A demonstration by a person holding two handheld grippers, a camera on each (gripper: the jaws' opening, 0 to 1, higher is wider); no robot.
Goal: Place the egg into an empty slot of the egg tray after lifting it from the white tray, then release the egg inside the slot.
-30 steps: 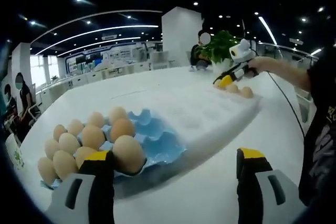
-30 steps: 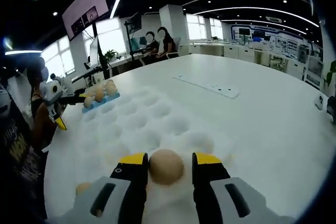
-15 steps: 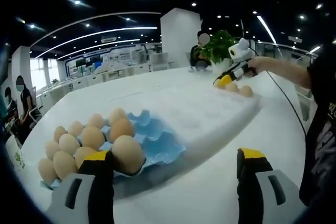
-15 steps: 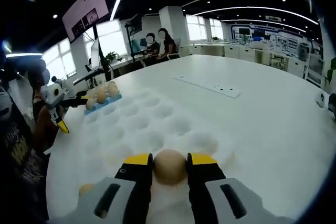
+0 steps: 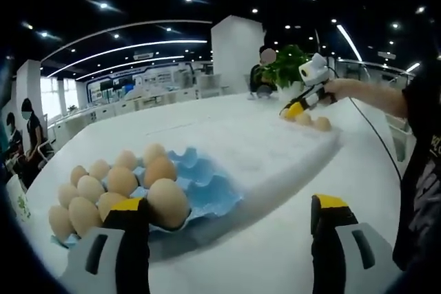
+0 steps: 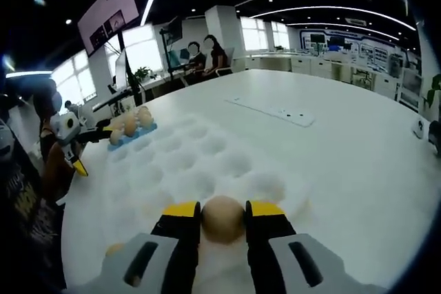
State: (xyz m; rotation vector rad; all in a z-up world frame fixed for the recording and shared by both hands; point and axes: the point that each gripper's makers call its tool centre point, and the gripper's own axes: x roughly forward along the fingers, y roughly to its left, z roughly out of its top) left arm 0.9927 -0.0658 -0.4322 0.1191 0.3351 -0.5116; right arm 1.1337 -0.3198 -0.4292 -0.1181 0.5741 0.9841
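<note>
In the right gripper view my right gripper (image 6: 222, 219) is shut on a tan egg (image 6: 222, 218) over the near end of the white tray (image 6: 200, 163). Another egg (image 6: 114, 248) peeks out left of the jaws. The blue egg tray (image 6: 131, 132) with several eggs lies at the white tray's far left. In the left gripper view my left gripper (image 5: 224, 215) stands open near the blue egg tray (image 5: 203, 184); its left jaw hides part of the front egg (image 5: 167, 202). Empty slots lie on that tray's right side. Far off, the right gripper (image 5: 298, 106) hovers at the white tray (image 5: 265, 146) beside two eggs (image 5: 313, 122).
A big white table (image 6: 344, 149) carries everything. A white power strip (image 6: 272, 111) lies beyond the white tray. A potted plant (image 5: 286, 63) stands at the table's far end. People sit in the background (image 6: 203, 56). A person's sleeve (image 5: 420, 170) is at the right edge.
The right jaws have closed on the egg and the egg has risen slightly from its dimple. The left gripper has stayed put.
</note>
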